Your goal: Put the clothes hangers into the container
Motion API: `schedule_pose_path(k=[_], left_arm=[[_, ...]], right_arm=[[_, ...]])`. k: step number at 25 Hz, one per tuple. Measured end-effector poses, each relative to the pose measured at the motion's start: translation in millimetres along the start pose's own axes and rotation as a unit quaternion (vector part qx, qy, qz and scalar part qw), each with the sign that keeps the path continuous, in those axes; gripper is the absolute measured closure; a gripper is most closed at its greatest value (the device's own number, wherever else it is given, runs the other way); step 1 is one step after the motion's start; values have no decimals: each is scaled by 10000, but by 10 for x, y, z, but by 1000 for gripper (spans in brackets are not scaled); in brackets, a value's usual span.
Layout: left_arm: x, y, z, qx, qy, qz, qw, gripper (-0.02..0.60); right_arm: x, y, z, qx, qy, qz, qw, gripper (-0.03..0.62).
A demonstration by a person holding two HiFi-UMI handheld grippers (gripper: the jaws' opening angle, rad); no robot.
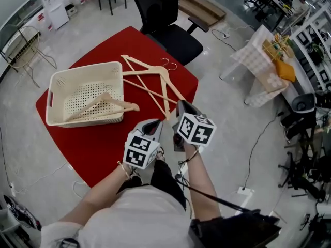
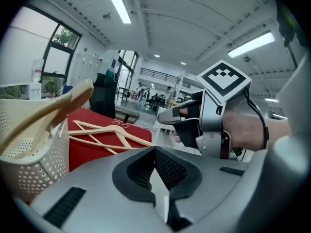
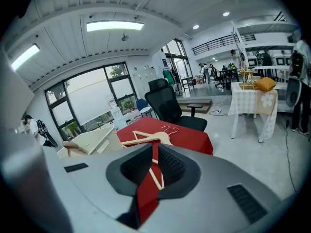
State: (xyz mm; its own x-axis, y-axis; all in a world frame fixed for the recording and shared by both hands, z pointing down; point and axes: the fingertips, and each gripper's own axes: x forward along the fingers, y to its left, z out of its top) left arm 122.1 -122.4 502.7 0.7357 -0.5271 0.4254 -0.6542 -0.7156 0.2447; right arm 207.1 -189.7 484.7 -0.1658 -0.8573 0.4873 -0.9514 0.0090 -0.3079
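Red cloth covers the desk [image 1: 103,149], and a black office chair [image 1: 165,25] stands at its far side. A cream perforated container [image 1: 56,94] sits on the desk's left part. One wooden hanger [image 1: 106,105] lies tilted inside it, with one end poking over the rim. Two more wooden hangers [image 1: 155,79] lie flat and overlapping on the cloth just beside the container, hooks toward the chair. At the desk's near edge, the left gripper [image 1: 154,124] and right gripper [image 1: 182,105] hover side by side, each closed with nothing between its jaws.
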Motion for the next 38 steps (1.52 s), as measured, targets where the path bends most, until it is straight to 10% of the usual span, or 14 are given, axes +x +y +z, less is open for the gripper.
schedule_pose_path(k=[18, 38], left_arm=[[1379, 911, 152, -1272, 164, 1659, 9778, 581], [1590, 1334, -8, -1818, 321, 2040, 9614, 581]], right_arm=[[1853, -699, -52, -1536, 1723, 1378, 9632, 476], [2291, -747, -447, -2489, 2637, 1321, 9225, 493]])
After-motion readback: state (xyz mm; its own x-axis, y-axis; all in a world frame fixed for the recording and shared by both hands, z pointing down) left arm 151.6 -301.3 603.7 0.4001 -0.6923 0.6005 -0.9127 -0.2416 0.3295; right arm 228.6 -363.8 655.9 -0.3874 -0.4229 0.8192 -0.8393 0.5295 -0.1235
